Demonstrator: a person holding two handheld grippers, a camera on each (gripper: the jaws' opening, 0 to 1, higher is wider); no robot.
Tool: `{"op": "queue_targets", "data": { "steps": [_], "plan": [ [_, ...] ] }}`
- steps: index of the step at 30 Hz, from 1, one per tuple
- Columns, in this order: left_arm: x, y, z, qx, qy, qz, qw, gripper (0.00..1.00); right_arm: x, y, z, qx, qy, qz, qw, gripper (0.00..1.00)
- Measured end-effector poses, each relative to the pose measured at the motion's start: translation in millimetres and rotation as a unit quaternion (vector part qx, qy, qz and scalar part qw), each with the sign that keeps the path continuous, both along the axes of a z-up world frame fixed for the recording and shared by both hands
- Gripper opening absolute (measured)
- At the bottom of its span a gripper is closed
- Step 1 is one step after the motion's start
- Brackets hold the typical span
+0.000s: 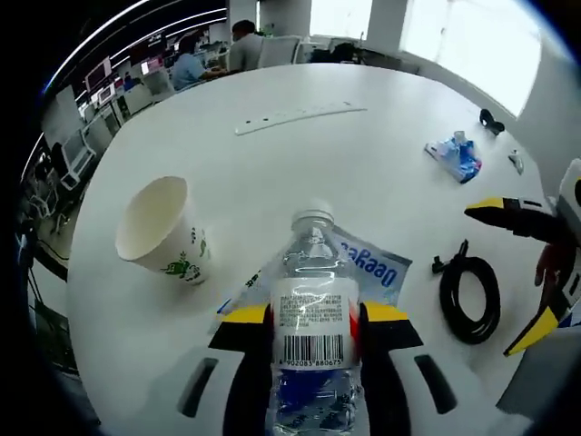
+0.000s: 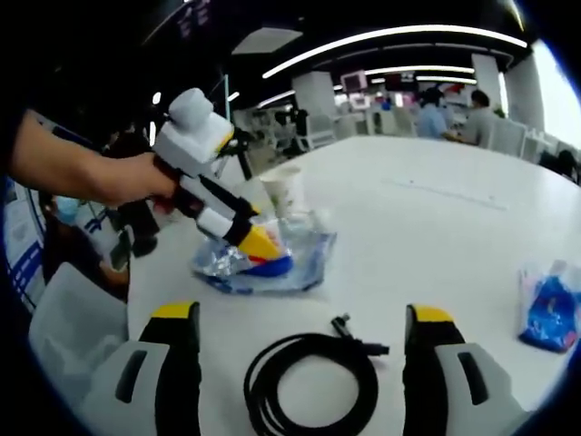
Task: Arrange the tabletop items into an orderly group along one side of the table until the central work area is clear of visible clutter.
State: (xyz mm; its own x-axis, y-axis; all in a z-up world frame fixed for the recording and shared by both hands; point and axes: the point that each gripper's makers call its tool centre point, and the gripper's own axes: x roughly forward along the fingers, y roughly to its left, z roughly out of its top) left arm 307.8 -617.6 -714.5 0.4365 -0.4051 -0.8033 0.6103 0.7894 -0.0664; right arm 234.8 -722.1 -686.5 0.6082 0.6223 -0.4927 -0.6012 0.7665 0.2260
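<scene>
My left gripper (image 1: pixel 313 313) is shut on a clear water bottle (image 1: pixel 313 272) with a white cap and a barcode label. The bottle is over a blue and white wipes packet (image 1: pixel 372 263). A white paper cup (image 1: pixel 163 232) with green print stands just left of them. In the right gripper view a hand holds the left gripper (image 2: pixel 259 245) with the bottle (image 2: pixel 218 262) low over the packet (image 2: pixel 304 259), and the cup (image 2: pixel 286 191) is behind. My right gripper (image 2: pixel 301 313) is open, above a coiled black cable (image 2: pixel 313 381). It shows at the right edge of the left gripper view (image 1: pixel 508 272), beside the cable (image 1: pixel 469 295).
A blue tissue pack (image 1: pixel 457 156) (image 2: pixel 549 313) lies further along the round white table (image 1: pixel 272 173). A long white power strip (image 1: pixel 300 116) lies near the far side. Two small dark items (image 1: pixel 491 119) sit by the far right edge. People sit at desks beyond.
</scene>
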Motion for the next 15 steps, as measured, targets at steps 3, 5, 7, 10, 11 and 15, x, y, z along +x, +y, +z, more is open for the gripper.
{"op": "queue_targets", "data": {
  "steps": [3,5,7,10,11,15],
  "plan": [
    [-5.2,-3.1,1.8,-0.007,-0.009,-0.013,0.9998,0.36,-0.1,-0.4,0.9,0.002,0.000,-0.001,1.0000,0.91],
    [-8.7,-5.4,4.9,-0.013,-0.017,-0.022,0.9995,0.36,0.1,-0.2,0.6,0.002,0.001,-0.001,1.0000,0.91],
    [-11.8,-9.7,8.3,-0.024,-0.026,-0.035,0.9988,0.36,1.2,-0.4,1.4,0.004,0.000,-0.001,1.0000,0.90],
    [-17.8,-13.1,12.1,-0.031,-0.038,-0.052,0.9975,0.36,2.9,0.3,5.6,0.011,-0.001,-0.001,0.9999,0.86],
    [-19.2,-13.5,12.7,-0.031,-0.041,-0.055,0.9972,0.36,3.7,0.5,6.2,0.013,-0.001,0.000,0.9999,0.84],
    [-25.6,-15.9,14.6,-0.041,-0.051,-0.072,0.9953,0.36,8.3,2.4,12.8,0.026,-0.002,0.001,0.9997,0.77]
  ]
}}
